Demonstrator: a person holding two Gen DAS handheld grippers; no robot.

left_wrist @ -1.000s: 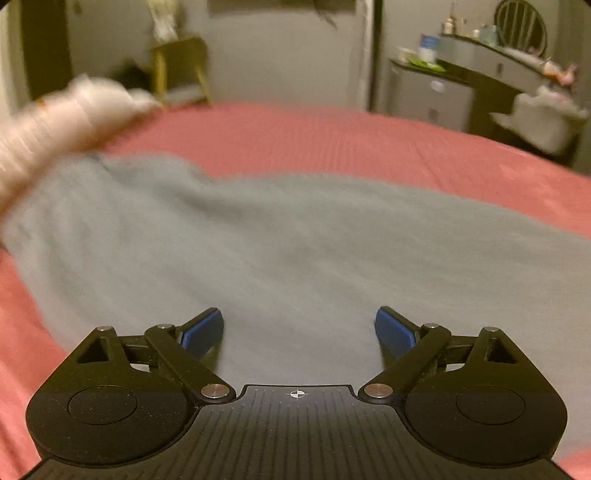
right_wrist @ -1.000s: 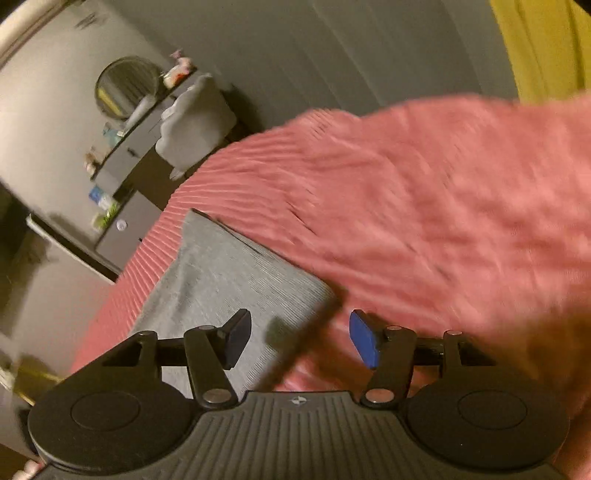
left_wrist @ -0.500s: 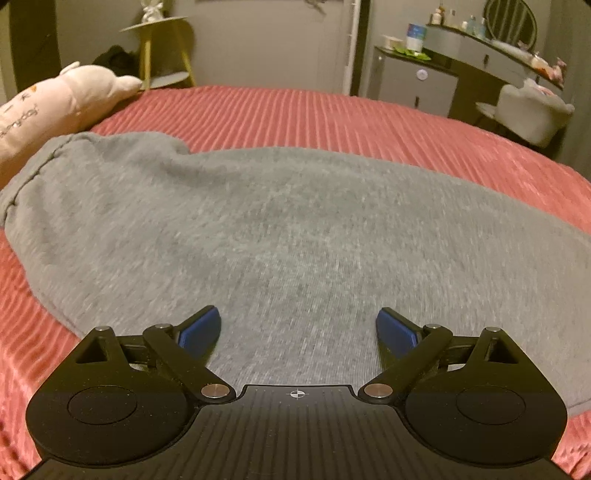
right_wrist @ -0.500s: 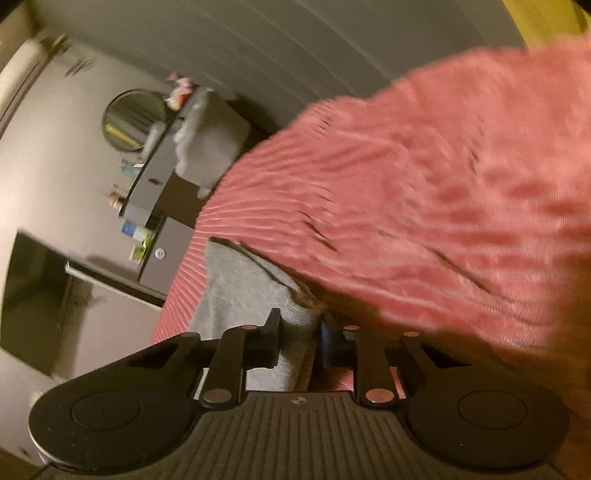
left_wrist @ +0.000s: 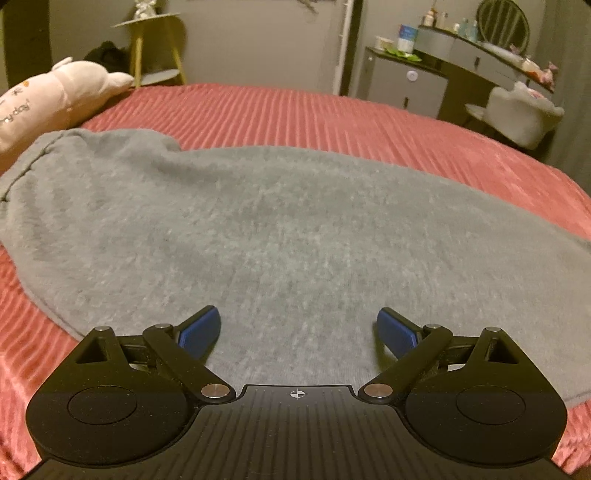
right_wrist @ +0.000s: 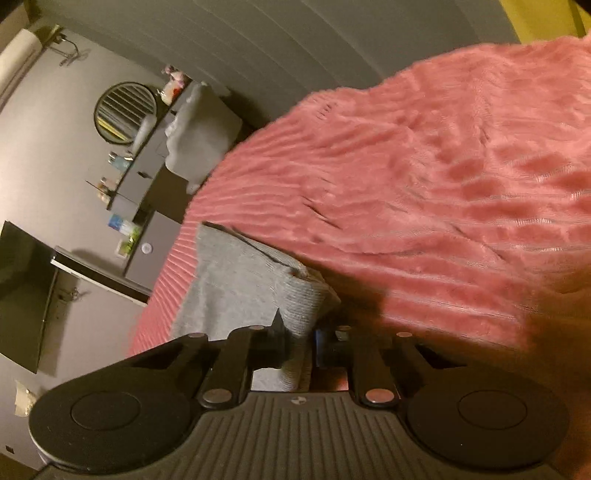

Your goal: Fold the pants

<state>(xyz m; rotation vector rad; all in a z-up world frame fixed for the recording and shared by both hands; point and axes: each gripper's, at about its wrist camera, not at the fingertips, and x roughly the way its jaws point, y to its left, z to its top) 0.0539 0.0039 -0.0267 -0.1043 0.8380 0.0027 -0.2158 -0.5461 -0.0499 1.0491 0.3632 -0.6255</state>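
Note:
Grey pants [left_wrist: 258, 229] lie flat across a red ribbed bedspread [left_wrist: 332, 118], the waistband end at the left. My left gripper [left_wrist: 298, 328] is open and empty, hovering low over the near edge of the pants. In the right wrist view, my right gripper [right_wrist: 300, 334] is shut on the ribbed cuff end of the grey pants [right_wrist: 236, 280], which is lifted slightly off the bedspread [right_wrist: 424, 192].
A pale pink plush pillow [left_wrist: 55, 99] lies at the bed's left edge. A yellow side table [left_wrist: 155, 48] stands behind it. A grey dresser [left_wrist: 406, 81], a vanity with round mirror [left_wrist: 502, 22] and a fluffy chair [left_wrist: 524, 110] stand beyond the bed's right side.
My right gripper closed on the pants cuff and lifted it a little. The left gripper settled over the pants and stayed open.

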